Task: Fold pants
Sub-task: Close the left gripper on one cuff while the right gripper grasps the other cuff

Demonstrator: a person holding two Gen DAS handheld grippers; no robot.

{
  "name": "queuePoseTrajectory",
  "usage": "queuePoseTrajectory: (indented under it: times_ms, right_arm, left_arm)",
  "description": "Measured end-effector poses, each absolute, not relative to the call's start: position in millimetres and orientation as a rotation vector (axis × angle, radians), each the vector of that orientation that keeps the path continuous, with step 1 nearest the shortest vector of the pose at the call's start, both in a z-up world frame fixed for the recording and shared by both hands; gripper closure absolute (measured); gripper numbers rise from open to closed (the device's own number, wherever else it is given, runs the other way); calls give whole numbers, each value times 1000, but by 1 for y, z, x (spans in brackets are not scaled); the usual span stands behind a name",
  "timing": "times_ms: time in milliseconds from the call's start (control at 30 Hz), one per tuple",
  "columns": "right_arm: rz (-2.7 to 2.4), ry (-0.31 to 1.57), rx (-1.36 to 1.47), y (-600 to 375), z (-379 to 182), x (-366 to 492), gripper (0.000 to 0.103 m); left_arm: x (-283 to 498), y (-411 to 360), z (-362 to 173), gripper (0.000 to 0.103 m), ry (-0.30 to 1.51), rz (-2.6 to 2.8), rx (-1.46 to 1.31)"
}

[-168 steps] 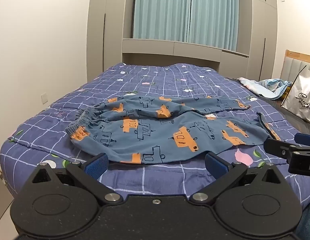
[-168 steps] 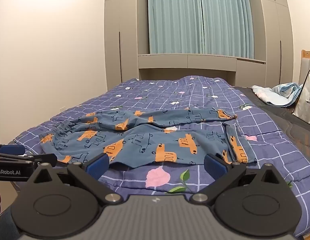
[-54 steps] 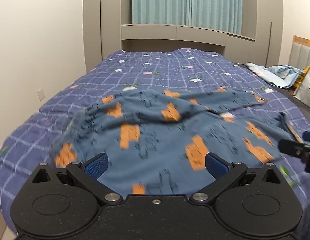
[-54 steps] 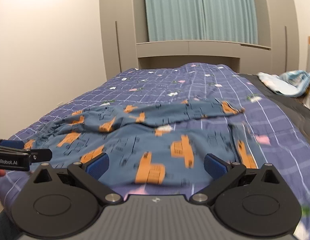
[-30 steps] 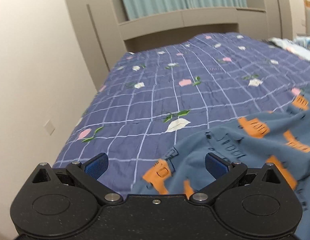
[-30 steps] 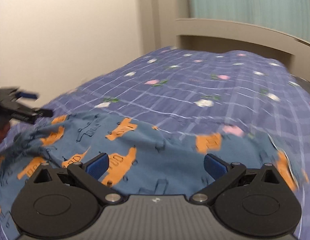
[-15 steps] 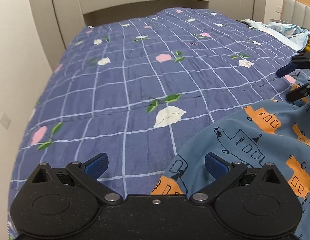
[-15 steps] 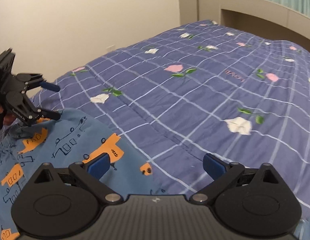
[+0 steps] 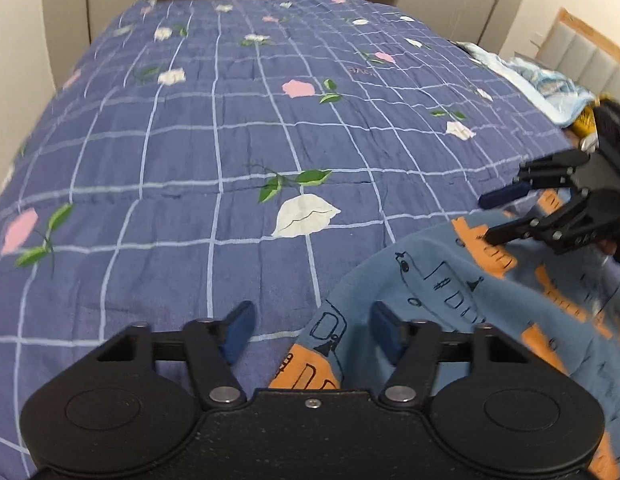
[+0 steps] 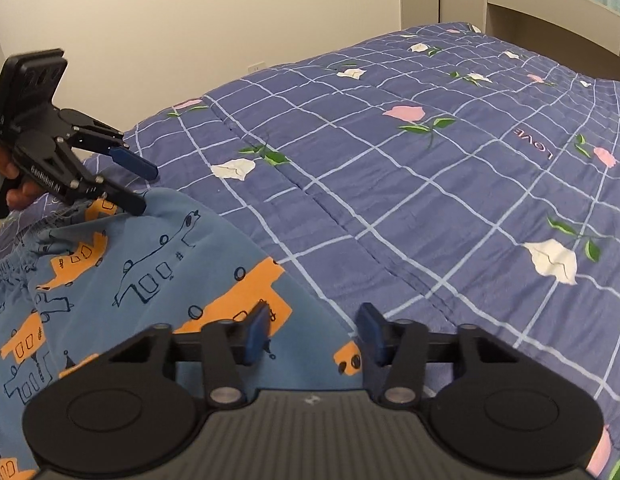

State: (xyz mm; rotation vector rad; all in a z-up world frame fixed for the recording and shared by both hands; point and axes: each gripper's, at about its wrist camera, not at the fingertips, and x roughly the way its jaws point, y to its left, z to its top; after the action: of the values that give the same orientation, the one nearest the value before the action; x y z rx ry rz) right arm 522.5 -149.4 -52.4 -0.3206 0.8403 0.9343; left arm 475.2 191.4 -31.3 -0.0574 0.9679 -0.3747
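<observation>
Blue pants (image 9: 450, 292) with orange vehicle prints, purple grid-checked floral quilt (image 9: 229, 128)

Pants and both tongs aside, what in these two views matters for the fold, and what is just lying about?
Job:
- pants, blue with orange print
- left tongs, open at the fabric edge
- right tongs, open at the fabric edge
- quilt, the folding surface

Lying about:
- light blue cloth at the bed's far right
- yellow item beside it, unclear

Black grippers, blue-padded fingers (image 9: 238, 330)
</observation>
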Motion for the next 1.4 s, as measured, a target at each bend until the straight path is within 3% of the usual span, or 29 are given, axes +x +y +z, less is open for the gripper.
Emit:
queuePoseTrajectory:
  times_ms: [133,200,267,333,467,667,833,900,933,967,1067,1133,1200,1333,1400]
  right_arm:
    - [939,846,-356,-144,-51,518,74]
    - [931,853,-381,-140,-51,516,82]
    - [915,847,-398,-138,-49,514,91]
    - [898,831,-416,-135,-46,511,97]
    - [861,772,-445,-131,-36,504,100]
    - [795,643,-473,-115,-18,507,100]
    - [787,705,-497,-100,-39,525,100]
    - [793,726,-482,-101,-46,530,99]
    - [798,734,-471,-103,-48,532,98]
    - [800,736,-462,-105,-49,533,94]
    - [824,740,-417,-112,-48,538,77]
    - [831,746,-382,-115,-48,542,66]
    - [835,767,-351,-117,-51,546,66]
    - [835,803,-338,-115,-57,548,67]
    - [833,801,-337,-115,-57,547,75]
  left_arm:
    - [482,191,-31,61,1040,-428,-123]
    - [484,185,-33,75,1084,-420,-106]
    - [484,178,-33,95,1104,-394,-86]
    - [482,173,-30,98,1106,-352,-62]
    - [475,173,-11,101,1033,-309,-44]
    - [467,170,14,101,883,-259,60]
    - [481,178,-17,96,948,-266,42]
    - [483,186,-24,84,948,-282,11]
    - [483,189,-26,71,941,-285,4]
    - [483,193,-26,59,933,-294,-6]
    - [480,204,-25,37,900,-317,-32]
    - [484,207,-24,36,898,-325,-55]
    - [491,209,-27,37,915,-320,-89]
    - [504,212,-36,58,966,-373,-190]
    - [507,213,-37,58,962,-397,-228]
